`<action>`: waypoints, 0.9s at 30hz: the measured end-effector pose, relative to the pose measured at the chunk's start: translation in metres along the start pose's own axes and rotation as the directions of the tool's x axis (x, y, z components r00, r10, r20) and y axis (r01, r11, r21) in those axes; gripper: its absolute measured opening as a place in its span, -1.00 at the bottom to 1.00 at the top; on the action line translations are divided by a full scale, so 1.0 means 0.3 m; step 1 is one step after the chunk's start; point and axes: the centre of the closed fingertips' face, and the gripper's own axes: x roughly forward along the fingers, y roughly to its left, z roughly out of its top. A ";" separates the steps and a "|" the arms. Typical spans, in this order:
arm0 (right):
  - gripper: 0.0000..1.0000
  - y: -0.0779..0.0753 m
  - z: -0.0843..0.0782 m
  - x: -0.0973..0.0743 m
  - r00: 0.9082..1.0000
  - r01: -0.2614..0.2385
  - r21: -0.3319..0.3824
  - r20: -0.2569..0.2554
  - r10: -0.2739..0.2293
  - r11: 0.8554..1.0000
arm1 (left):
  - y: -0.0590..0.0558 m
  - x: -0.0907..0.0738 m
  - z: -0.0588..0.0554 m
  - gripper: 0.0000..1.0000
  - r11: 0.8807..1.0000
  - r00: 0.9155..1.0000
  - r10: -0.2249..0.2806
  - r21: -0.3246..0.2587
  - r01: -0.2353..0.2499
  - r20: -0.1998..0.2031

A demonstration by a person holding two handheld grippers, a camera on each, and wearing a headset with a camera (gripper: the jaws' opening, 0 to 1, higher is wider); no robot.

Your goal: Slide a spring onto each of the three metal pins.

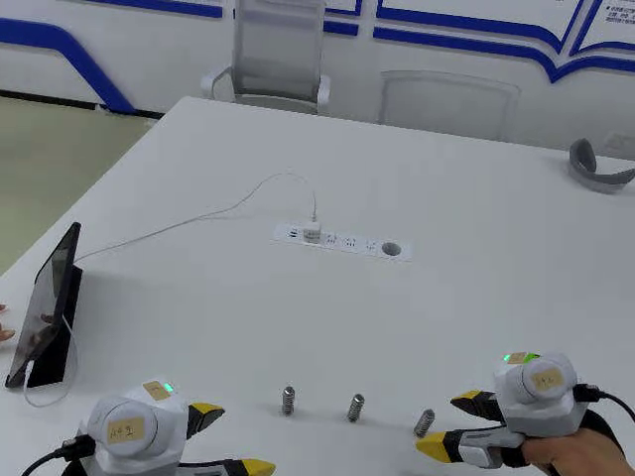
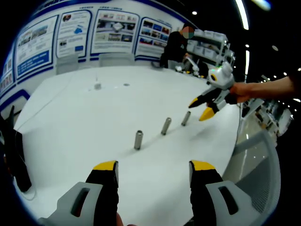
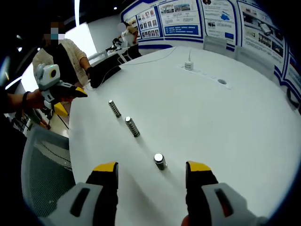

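**Both tongs open and empty, pins in a row between them**

Standing upright on the white table (image 1: pixel 446 297), close to its near edge: three pins (image 1: pixel 355 407), evenly spaced. Wound round at least two of them, springs (image 3: pixel 132 126); cannot tell for the pin nearest the right gripper view. Off the row's left end, the left gripper (image 1: pixel 230 437), jaws spread wide, gripping nothing. Just beside the rightmost pin, not touching it, the right gripper (image 1: pixel 448 423), likewise wide apart and empty.

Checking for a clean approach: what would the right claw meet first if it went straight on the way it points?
Probably the nearest pin, just ahead of the right claw, though depth is unclear.
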 end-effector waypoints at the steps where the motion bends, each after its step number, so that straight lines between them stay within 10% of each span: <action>1: 0.21 0.003 -0.003 -0.001 1.000 0.002 0.006 0.005 -0.003 1.000 | 0.000 0.001 0.002 0.25 1.000 1.000 -0.001 -0.001 0.001 0.001; 27: 0.52 0.123 -0.052 -0.038 0.992 0.022 0.135 0.124 -0.039 0.991 | -0.007 0.021 0.013 0.35 1.000 1.000 -0.011 0.006 0.011 0.002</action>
